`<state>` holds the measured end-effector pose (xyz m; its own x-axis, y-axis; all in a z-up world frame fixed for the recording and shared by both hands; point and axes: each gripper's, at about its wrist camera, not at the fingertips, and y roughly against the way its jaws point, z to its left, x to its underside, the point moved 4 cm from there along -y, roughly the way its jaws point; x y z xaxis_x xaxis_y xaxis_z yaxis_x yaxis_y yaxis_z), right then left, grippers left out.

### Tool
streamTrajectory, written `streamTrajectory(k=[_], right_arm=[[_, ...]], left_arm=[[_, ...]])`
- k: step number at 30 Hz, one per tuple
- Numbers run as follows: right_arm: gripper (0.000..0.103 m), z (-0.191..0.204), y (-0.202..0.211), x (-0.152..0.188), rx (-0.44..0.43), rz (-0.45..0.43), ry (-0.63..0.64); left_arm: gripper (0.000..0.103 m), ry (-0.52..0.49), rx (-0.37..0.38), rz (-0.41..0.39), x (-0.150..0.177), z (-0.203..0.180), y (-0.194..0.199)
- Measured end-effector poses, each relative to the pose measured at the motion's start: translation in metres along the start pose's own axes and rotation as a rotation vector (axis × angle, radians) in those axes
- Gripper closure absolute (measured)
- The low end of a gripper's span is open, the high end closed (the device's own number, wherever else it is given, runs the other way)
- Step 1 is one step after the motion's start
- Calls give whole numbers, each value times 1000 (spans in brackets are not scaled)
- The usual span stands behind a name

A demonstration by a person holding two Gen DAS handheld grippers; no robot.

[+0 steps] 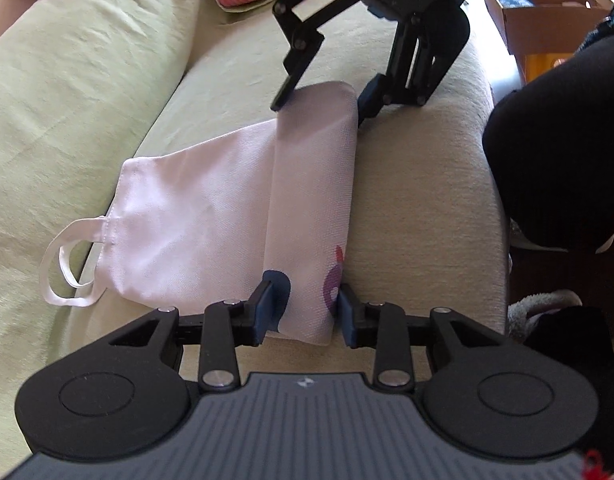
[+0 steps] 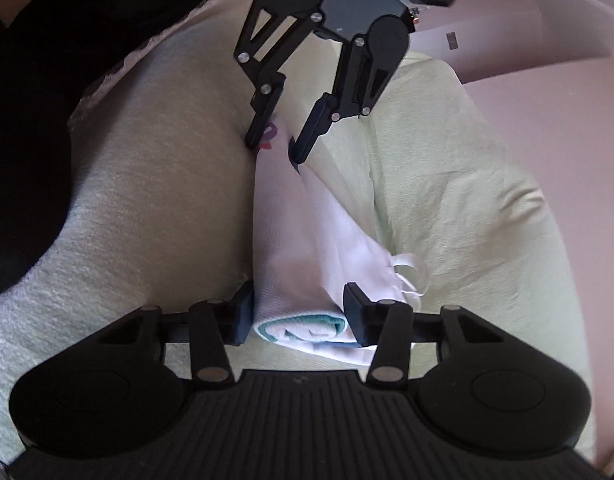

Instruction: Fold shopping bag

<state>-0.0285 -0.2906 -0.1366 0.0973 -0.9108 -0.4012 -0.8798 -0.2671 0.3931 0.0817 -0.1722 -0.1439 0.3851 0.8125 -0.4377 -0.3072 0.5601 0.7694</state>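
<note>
The shopping bag [image 1: 243, 208] lies partly rolled on the sofa cushion [image 1: 419, 208], its roll stretched between my two tools. My left tool [image 1: 305, 308] pinches the roll's near end; my right tool [image 2: 297, 312] clamps the far end. Only the right view shows the roll's teal-lined spiral; only the left shows the flat part and handles [image 1: 67, 272].
</note>
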Motion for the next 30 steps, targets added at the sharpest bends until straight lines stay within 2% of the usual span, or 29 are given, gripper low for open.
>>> streamTrajectory(k=[6, 12, 19, 21, 24, 28, 30], right_arm=[[68, -43, 1, -2, -185, 91, -444], [68, -79, 25, 11, -458, 153, -804], [68, -97, 5, 52, -663, 225, -1241], [68, -96, 0, 67, -706, 240, -1349], [71, -95, -6, 88, -769, 263, -1510], [73, -93, -15, 115, -839, 292, -1708], [74, -89, -23, 124, -847, 306, -1769]], left_arm=[[65, 126, 51, -8, -8, 14, 8], [66, 232, 167, -48, -21, 16, 34], [58, 397, 196, 46, -25, 31, 11], [55, 448, 182, 50, -25, 39, 11], [52, 474, 122, 51, -25, 43, 18], [53, 427, -2, 58, -30, 40, 27], [60, 381, -86, 57, -34, 36, 37]])
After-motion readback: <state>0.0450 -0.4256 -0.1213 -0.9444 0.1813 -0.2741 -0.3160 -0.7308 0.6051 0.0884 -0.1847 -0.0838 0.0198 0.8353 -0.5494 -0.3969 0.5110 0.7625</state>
